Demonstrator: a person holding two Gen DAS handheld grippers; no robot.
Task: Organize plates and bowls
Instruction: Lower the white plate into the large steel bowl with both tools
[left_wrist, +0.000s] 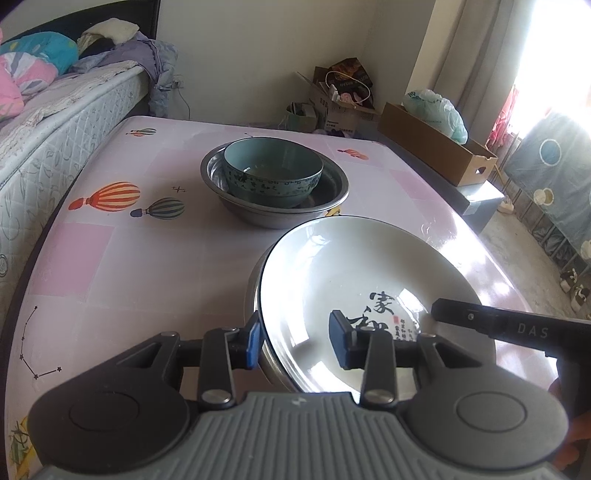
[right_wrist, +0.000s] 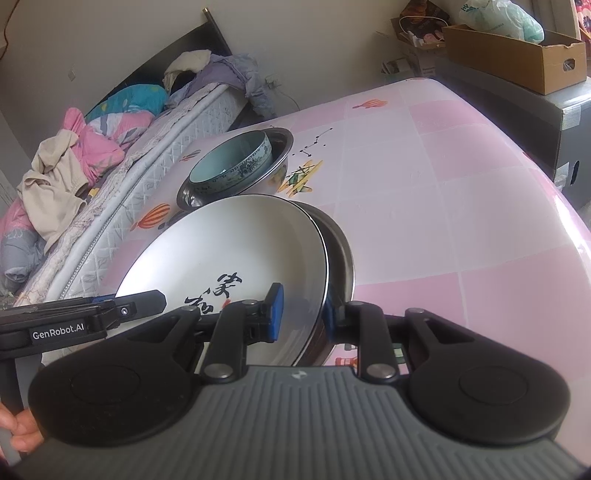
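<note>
A white plate (left_wrist: 351, 266) (right_wrist: 229, 240) with black calligraphy lies in a shallow metal dish (left_wrist: 252, 291) (right_wrist: 340, 251) at the near side of the pink table. My left gripper (left_wrist: 295, 341) straddles the plate's left rim. One pad sits at the rim's outside, and the other stands off over the plate's inside, so it is open. My right gripper (right_wrist: 302, 315) is shut on the opposite rim, pinching the plate and dish together. Further back, a blue-green bowl (left_wrist: 273, 166) (right_wrist: 229, 158) rests inside a steel basin (left_wrist: 332, 184) (right_wrist: 282, 144).
The table's pink balloon-print cloth (left_wrist: 129, 266) lies bare to the left and around the basin. A bed (left_wrist: 55, 129) with piled clothes borders its left side. A cardboard box (left_wrist: 436, 147) and clutter stand beyond the far right corner. A hand (right_wrist: 22, 424) holds the left gripper.
</note>
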